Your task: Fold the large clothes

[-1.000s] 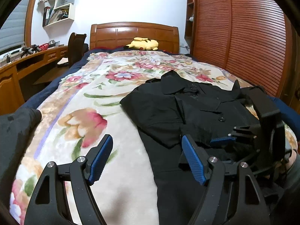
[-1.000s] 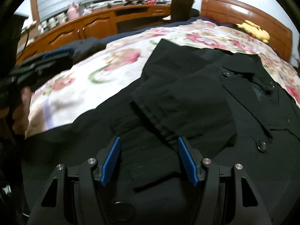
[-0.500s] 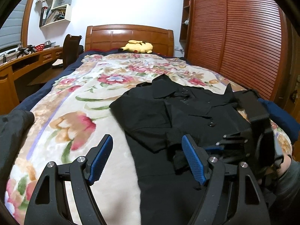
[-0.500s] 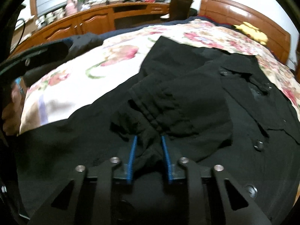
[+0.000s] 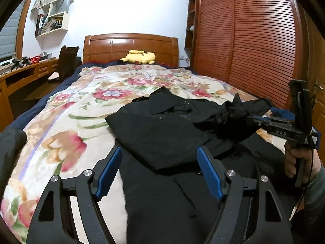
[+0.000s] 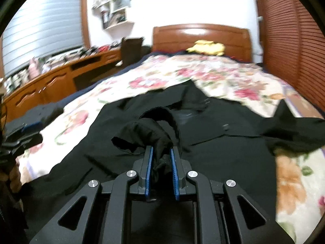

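Observation:
A black buttoned coat [image 5: 172,142] lies spread on the flowered bedspread [image 5: 67,126], one sleeve folded across its chest. My left gripper [image 5: 160,170] is open and empty, low over the coat's lower left part. My right gripper [image 6: 161,162] is shut on the black sleeve cuff [image 6: 146,134] and holds it lifted above the coat [image 6: 223,152]. In the left wrist view the right gripper [image 5: 249,120] shows at the right, with the sleeve [image 5: 229,118] hanging from it.
A yellow plush toy [image 5: 140,57] lies by the wooden headboard [image 5: 130,44]. A wooden desk [image 5: 22,77] and chair [image 5: 68,61] stand left of the bed. Slatted wardrobe doors [image 5: 254,40] run along the right. Dark cloth [image 5: 10,150] lies at the bed's left edge.
My right gripper closed on the sleeve cuff and lifted it up and to the right off the coat's chest. My left gripper stayed open and shifted slightly.

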`<state>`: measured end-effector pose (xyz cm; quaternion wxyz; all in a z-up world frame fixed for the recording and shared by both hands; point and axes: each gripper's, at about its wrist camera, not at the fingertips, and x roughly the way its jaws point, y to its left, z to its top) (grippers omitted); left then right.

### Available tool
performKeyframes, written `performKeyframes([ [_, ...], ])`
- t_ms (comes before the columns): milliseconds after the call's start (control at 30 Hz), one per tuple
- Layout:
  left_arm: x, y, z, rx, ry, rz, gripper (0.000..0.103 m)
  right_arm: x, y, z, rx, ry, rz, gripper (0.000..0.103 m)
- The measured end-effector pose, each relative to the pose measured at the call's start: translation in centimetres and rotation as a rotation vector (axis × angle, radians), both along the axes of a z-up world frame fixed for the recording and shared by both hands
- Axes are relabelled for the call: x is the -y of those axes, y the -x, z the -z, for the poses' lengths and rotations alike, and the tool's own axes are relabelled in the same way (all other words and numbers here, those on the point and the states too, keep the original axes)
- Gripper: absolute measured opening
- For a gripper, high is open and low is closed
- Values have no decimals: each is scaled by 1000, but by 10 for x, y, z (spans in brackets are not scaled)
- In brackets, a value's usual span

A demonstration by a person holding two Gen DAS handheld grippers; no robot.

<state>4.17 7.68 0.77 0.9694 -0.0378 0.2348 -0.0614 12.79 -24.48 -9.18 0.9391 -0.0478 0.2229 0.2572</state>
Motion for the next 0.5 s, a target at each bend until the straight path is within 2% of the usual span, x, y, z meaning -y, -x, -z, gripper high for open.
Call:
performKeyframes([
  [167, 16, -1, -1, 2, -22, 29, 81, 36, 23, -4, 49, -38, 82, 16],
  [233, 20, -1, -1, 2, -26, 31, 81, 40, 42, -2, 49, -45, 106, 16],
  [300, 23, -1, -2, 0, -18, 39, 81, 47, 44, 1, 46, -42, 138, 16],
  [500, 29, -3, 0, -20, 5, 56, 81, 48, 76, -8, 36, -26, 213, 16],
])
